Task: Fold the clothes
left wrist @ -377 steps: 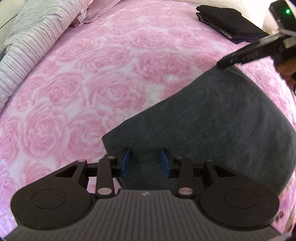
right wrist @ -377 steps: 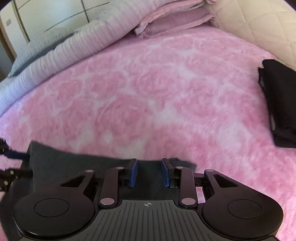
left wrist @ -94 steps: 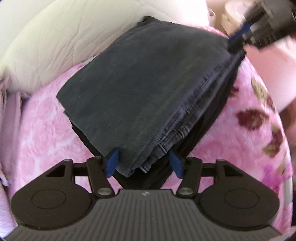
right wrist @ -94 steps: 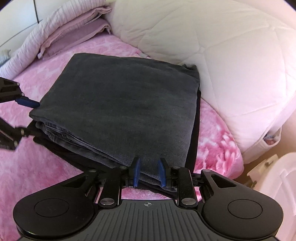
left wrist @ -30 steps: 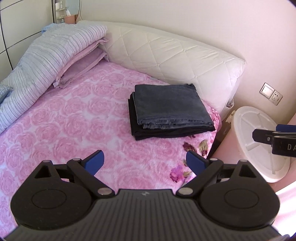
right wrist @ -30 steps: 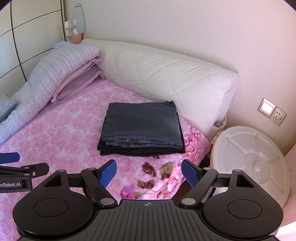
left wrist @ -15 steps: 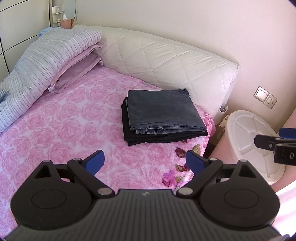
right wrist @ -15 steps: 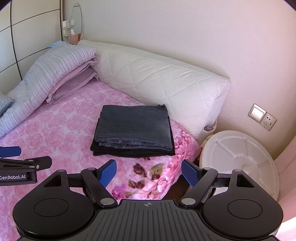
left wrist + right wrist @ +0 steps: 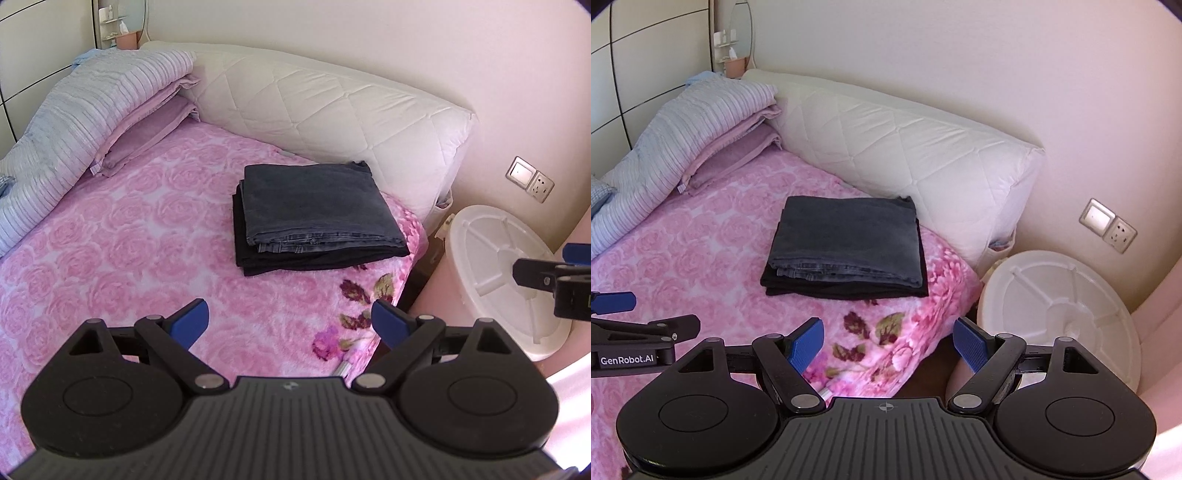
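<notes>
Both the left gripper [image 9: 290, 319] and the right gripper [image 9: 888, 341] hung spread wide and empty, well back from the folded jeans [image 9: 846, 242] lying straight ahead

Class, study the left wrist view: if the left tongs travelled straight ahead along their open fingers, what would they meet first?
Probably the pink rose blanket, since the left tongs point slightly downward over it. Beyond lies the stack of folded grey jeans on a folded black garment. Depth is uncertain.
</notes>
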